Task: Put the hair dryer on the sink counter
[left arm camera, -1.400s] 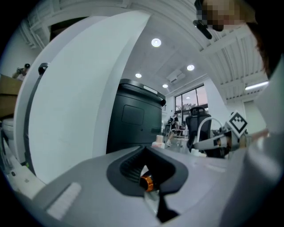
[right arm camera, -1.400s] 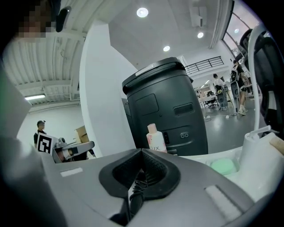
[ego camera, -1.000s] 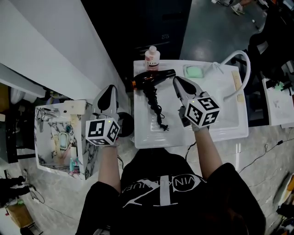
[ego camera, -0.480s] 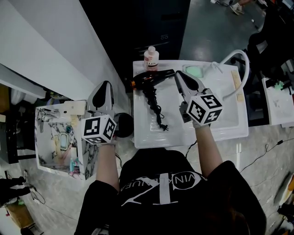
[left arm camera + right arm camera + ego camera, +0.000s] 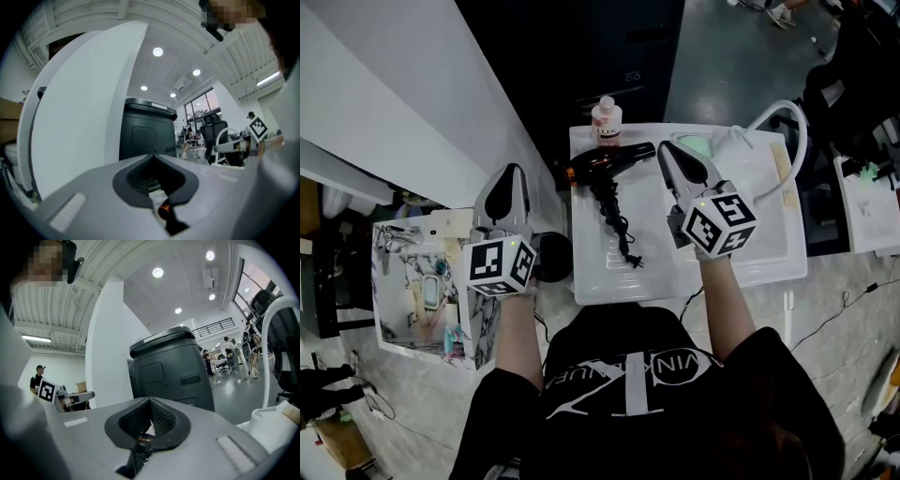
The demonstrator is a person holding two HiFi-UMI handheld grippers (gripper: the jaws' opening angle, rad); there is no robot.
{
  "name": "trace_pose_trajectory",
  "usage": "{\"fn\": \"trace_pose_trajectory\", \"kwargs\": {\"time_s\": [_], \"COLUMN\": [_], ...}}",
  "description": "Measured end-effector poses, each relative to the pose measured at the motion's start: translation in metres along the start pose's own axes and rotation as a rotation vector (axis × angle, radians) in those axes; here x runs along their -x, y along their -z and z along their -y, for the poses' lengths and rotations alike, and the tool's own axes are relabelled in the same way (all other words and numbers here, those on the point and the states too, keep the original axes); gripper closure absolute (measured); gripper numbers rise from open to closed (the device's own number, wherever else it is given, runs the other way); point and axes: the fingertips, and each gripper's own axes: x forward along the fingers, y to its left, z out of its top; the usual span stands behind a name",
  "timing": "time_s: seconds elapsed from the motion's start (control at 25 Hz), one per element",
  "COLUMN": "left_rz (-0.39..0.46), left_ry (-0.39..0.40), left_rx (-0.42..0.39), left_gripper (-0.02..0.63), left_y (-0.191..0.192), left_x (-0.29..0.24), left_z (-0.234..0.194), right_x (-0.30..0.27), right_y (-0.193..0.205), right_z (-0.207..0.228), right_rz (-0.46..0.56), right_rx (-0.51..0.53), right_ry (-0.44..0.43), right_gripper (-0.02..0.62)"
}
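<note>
Grey-padded, your left gripper (image 5: pixel 508 180) and right gripper (image 5: pixel 671 152) were both pressed together on nothing. Just beyond them the hair dryer (image 5: pixel 607 161) lay on the white sink counter (image 5: pixel 741 262), so the placement looked complete. You should have held both grippers clear of its cord (image 5: pixel 619 225). Only the head view showed the dryer. The gripper views showed only a dark cabinet (image 5: pixel 171 366) ahead.
</note>
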Motion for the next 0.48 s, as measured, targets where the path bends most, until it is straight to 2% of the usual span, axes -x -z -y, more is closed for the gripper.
{"fn": "trace_pose_trajectory", "kwargs": {"time_s": [0.48], "left_rz": [0.002], "left_ry": [0.001], "left_rx": [0.005], "left_gripper": [0.606], "left_y": [-0.0008], "left_x": [-0.0005], "left_z": [-0.0027], "right_x": [0.0006], "right_y": [-0.0011], "right_z": [-0.0027], "right_rz": [0.019], "right_rx": [0.019], "right_ry": [0.001], "right_gripper": [0.592]}}
